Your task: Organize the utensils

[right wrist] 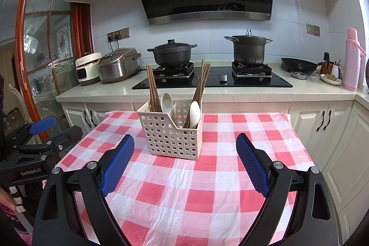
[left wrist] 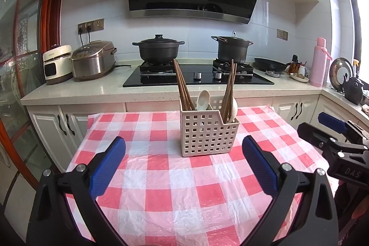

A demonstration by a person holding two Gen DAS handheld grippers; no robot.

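Note:
A cream perforated utensil holder [left wrist: 208, 133] [right wrist: 171, 131] stands on the red-and-white checked tablecloth [left wrist: 161, 190] [right wrist: 207, 188]. It has two compartments. Each holds a bundle of brown chopsticks [left wrist: 183, 87] [right wrist: 201, 84] and a white spoon [left wrist: 203, 99] [right wrist: 194, 114]. My left gripper [left wrist: 183, 146] is open and empty, above the cloth just in front of the holder. My right gripper [right wrist: 184, 144] is open and empty, also just short of the holder. Each gripper shows at the edge of the other's view, the right one [left wrist: 322, 126] and the left one [right wrist: 43, 125].
Behind the table runs a kitchen counter [left wrist: 92, 89] with a black hob [left wrist: 198, 77], two black pots [left wrist: 159, 47] [left wrist: 231, 47], two rice cookers [left wrist: 92, 60], a wok [left wrist: 271, 65] and a pink flask [left wrist: 319, 61]. White cabinets [right wrist: 322, 121] stand close to the table's far edge.

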